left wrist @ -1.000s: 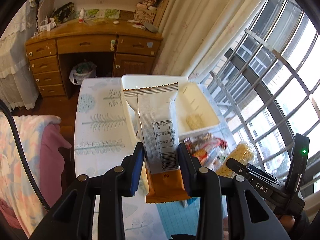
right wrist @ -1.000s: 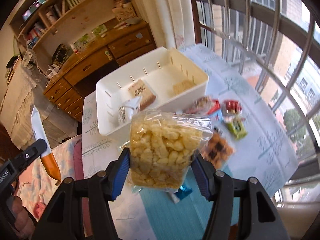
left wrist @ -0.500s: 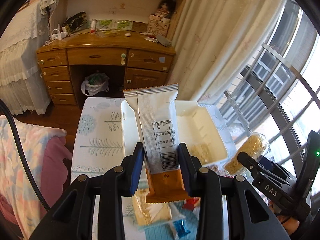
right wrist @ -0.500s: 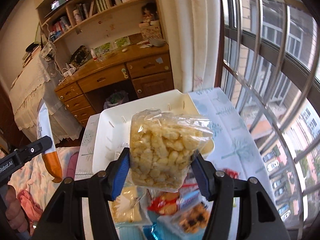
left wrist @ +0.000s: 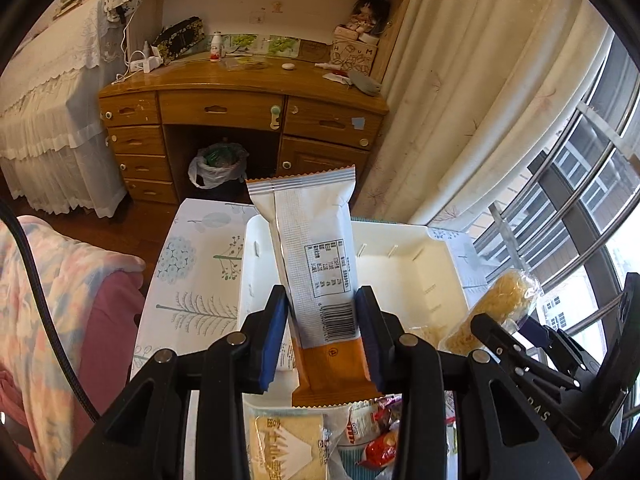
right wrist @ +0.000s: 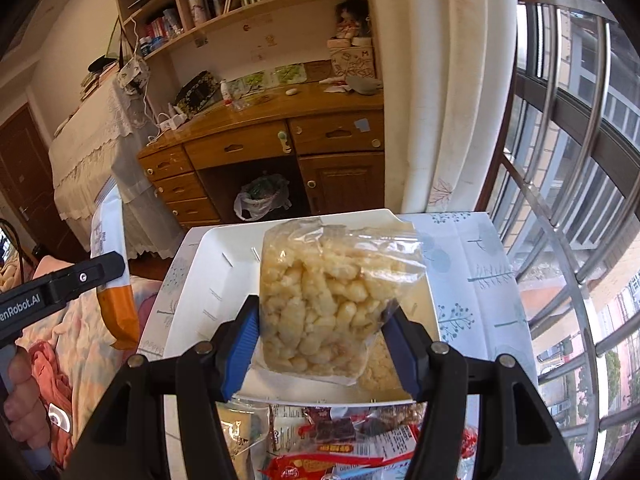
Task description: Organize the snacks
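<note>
The left gripper (left wrist: pixel 322 330) is clenched on a long white-and-orange snack packet (left wrist: pixel 316 264), its blue pads pressing the wrapper's sides near the barcode, with the orange end hanging below the jaws and the white crimped end standing upright above them. The right gripper (right wrist: pixel 326 340) grasps a clear bag of pale puffed snacks (right wrist: pixel 336 292), the pads squeezed into its lower sides so that the bag bulges upward between them. Both packets are held up in front of a white divided tray (left wrist: pixel 436 264) that sits on a table covered with a tree-print cloth (left wrist: pixel 200 264); in the left wrist view the tray's near corner appears to hold something pale and crumbly, though the gripper hides most of it. On the table just in front of the tray lies a heap of other snacks: a yellow square pack (left wrist: pixel 286 444), red wrappers (right wrist: pixel 336 460) and a few more that are too cut off to tell apart. The right gripper and its bag show at the right edge of the left wrist view, and the left gripper with its packet at the left edge of the right wrist view, a hand (right wrist: pixel 24 400) gripping its handle. Behind the table stand a wooden desk (left wrist: pixel 240 112) and a pale curtain (left wrist: pixel 472 100).
</note>
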`<action>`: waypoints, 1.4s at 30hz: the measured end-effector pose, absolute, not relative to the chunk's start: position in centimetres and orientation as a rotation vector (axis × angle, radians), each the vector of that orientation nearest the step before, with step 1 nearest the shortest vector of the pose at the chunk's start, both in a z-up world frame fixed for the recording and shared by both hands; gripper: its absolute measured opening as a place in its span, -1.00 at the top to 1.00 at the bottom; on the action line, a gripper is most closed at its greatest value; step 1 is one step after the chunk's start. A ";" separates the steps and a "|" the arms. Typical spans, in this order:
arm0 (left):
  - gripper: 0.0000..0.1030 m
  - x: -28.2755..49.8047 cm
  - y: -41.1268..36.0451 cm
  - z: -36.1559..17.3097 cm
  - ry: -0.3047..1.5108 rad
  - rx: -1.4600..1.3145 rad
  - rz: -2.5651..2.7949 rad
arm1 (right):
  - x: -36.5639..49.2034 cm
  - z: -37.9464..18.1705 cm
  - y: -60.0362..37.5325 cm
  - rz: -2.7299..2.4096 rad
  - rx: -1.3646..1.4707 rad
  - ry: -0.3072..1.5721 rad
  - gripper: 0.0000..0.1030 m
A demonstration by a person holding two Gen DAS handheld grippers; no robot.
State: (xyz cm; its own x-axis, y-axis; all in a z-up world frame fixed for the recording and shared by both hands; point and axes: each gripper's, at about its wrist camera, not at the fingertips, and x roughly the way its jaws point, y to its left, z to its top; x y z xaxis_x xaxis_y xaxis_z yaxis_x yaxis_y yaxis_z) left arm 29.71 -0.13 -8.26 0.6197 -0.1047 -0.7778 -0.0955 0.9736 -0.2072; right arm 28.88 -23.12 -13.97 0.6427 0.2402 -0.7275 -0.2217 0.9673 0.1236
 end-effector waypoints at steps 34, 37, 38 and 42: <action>-0.48 15.9 3.4 -2.4 0.833 -0.210 -0.032 | 18.9 -9.7 -23.1 0.153 0.108 0.714 -0.52; -0.48 13.8 4.5 -2.3 0.835 -0.208 -0.040 | 17.1 -9.6 -22.6 0.138 0.107 0.704 -0.52; -0.48 12.9 4.9 -2.3 0.837 -0.211 -0.045 | 16.5 -9.6 -22.4 0.134 0.104 0.701 -0.52; -0.48 10.6 6.2 -2.5 0.842 -0.230 -0.077 | 13.8 -9.6 -21.7 0.119 0.096 0.685 -0.52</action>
